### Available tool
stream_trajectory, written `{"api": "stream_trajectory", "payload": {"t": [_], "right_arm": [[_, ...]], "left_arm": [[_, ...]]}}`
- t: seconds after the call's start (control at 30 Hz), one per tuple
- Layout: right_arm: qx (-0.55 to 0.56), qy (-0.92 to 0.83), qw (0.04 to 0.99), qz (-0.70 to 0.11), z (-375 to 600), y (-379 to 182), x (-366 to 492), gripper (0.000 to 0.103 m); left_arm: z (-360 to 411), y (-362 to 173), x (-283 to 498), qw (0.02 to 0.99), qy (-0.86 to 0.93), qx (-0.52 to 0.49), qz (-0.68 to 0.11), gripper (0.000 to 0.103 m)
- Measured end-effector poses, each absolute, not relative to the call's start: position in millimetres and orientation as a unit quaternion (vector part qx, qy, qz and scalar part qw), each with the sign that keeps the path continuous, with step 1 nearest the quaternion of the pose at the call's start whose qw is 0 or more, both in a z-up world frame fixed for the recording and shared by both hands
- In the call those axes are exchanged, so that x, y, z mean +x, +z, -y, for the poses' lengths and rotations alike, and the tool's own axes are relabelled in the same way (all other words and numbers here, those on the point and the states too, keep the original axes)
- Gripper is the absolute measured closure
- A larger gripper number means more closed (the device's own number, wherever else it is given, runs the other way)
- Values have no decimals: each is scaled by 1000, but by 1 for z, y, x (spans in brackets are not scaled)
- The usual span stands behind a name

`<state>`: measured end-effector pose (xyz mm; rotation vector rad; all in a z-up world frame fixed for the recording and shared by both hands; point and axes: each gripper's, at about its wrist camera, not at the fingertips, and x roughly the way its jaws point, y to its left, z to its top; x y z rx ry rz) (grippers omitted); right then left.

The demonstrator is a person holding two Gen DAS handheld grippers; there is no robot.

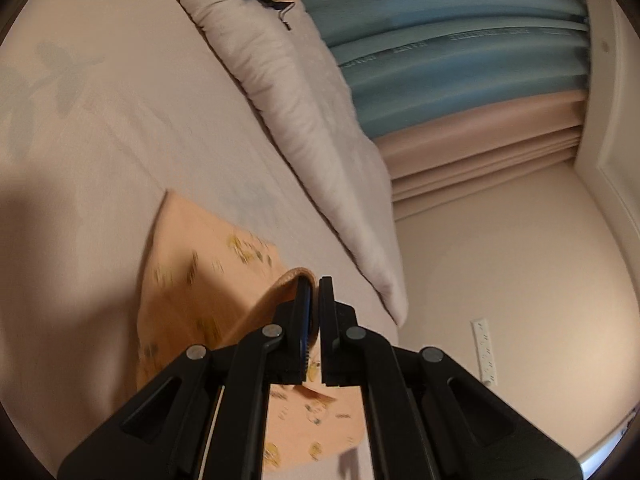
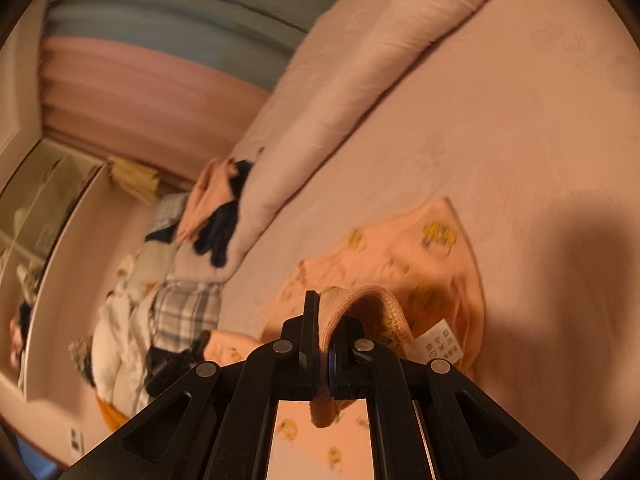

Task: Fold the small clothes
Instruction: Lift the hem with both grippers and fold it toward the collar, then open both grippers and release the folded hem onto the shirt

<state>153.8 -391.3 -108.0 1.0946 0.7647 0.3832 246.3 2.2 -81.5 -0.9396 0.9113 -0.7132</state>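
Observation:
A small peach garment [image 1: 200, 264] printed with yellow figures lies on the pale bedsheet [image 1: 100, 140]. My left gripper [image 1: 315, 292] is shut on its ribbed waistband [image 1: 276, 292], which curls over the left finger. In the right wrist view the same garment [image 2: 436, 256] spreads ahead, with a white care label [image 2: 440, 344] showing. My right gripper [image 2: 326, 308] is shut on the ribbed waistband [image 2: 360, 300], which loops up between the fingers and hangs below them.
A rolled pale duvet [image 1: 304, 120] runs along the bed's far side, also in the right wrist view [image 2: 360, 80]. A heap of other clothes [image 2: 176, 280] lies at the bed's end. Blue and pink curtains [image 1: 460, 60] and a wall socket [image 1: 484, 350] are beyond.

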Motion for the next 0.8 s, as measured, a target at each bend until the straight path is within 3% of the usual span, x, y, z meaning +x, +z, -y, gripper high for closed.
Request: {"api": "stream_trajectory", "payload": {"t": [0.23,0.3,0.33,0.4,0.57,0.7,0.77,0.8], "right_arm": [[518,90,748,-405,405,-139,187,98],[521,64,738,-423,406,-147,189,83],[528,61,732,-426,407,-149,189,66],[547,73,726,-410,415,-148,183,56],[467,38,790,-395,433,-111,150,55],[347,135,838,-399,393,-84,127,56],[312,172,842,-405,369,-82,122,72],[298,192,837,-416,354,-84,124,73]], "left_arm": [[7,-102,284,761,-255,-396,-446,103],[4,-112,288,772,-220,-376,-463,102],[1,-118,289,773,-204,-370,-473,102],[-12,-124,288,780,-174,-357,-484,102],[-40,-103,262,805,-189,-307,-471,102],[-17,-83,230,795,-290,-244,-473,102],[8,-84,213,781,-333,-204,-488,102],[17,-86,209,775,-343,-194,-494,102]]}}
